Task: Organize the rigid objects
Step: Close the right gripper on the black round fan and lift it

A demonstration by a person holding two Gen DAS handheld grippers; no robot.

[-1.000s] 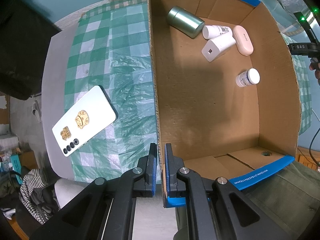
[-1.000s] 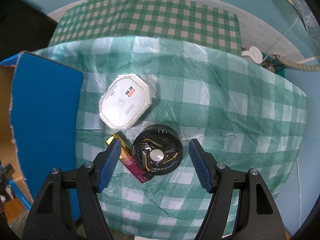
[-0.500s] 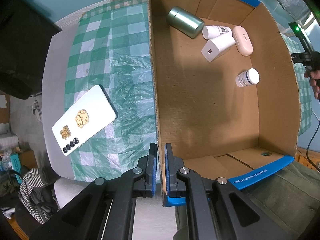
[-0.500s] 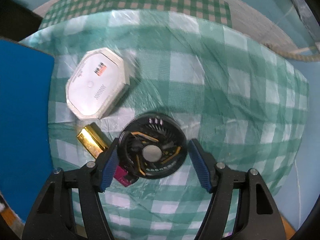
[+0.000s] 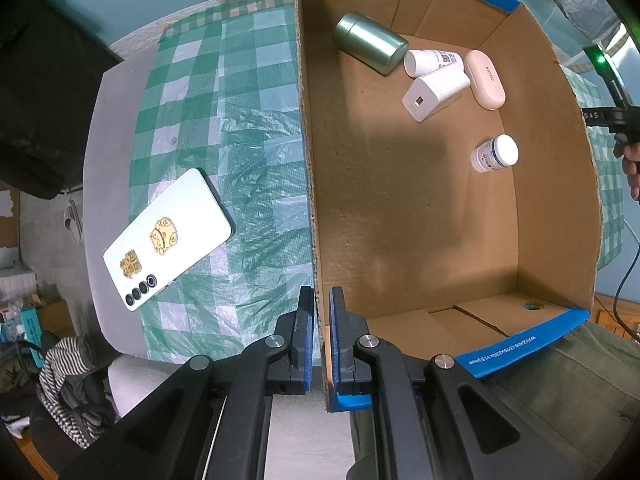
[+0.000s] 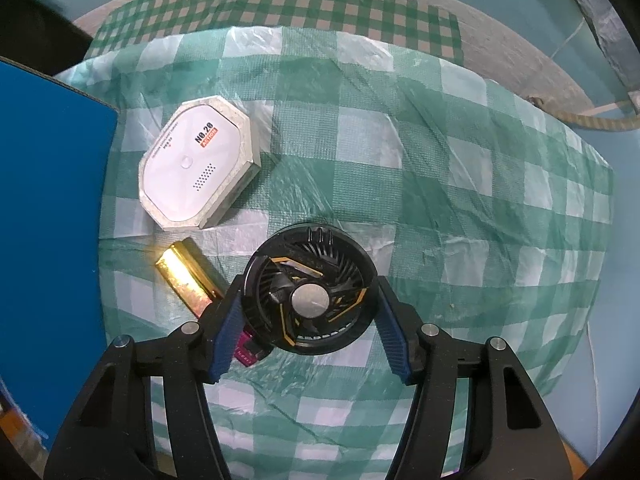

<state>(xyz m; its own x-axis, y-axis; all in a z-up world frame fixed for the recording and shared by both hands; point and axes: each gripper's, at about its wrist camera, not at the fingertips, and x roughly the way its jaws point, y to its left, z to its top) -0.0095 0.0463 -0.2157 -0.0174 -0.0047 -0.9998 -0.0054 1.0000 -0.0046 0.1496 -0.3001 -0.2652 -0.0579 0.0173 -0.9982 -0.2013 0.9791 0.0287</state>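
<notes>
Left view: my left gripper (image 5: 318, 336) is pinched on the near wall of the box (image 5: 308, 184), steadying it; a tin (image 5: 370, 43), bottles and a case lie inside at 1 o'clock, a phone (image 5: 168, 236) outside at 9.

Right view: my right gripper (image 6: 308, 316) is closing around the fan (image 6: 310, 294), pads about touching its rim, a gold bar (image 6: 184, 278) at 9 and a white puck (image 6: 198, 168) at 11. Step in hand, I judge: grasping the fan; next, clamp, lift and carry it to the box.

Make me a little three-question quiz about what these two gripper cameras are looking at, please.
1. True or false: the left gripper is clamped on the cardboard box wall.
2. What sits between the closing right gripper pads? A) black fan B) gold bar C) white octagonal device
3. Which flat item lies on the checked cloth outside the box, in the left wrist view?

Key: 1 true; 2 A; 3 the white phone.
</notes>
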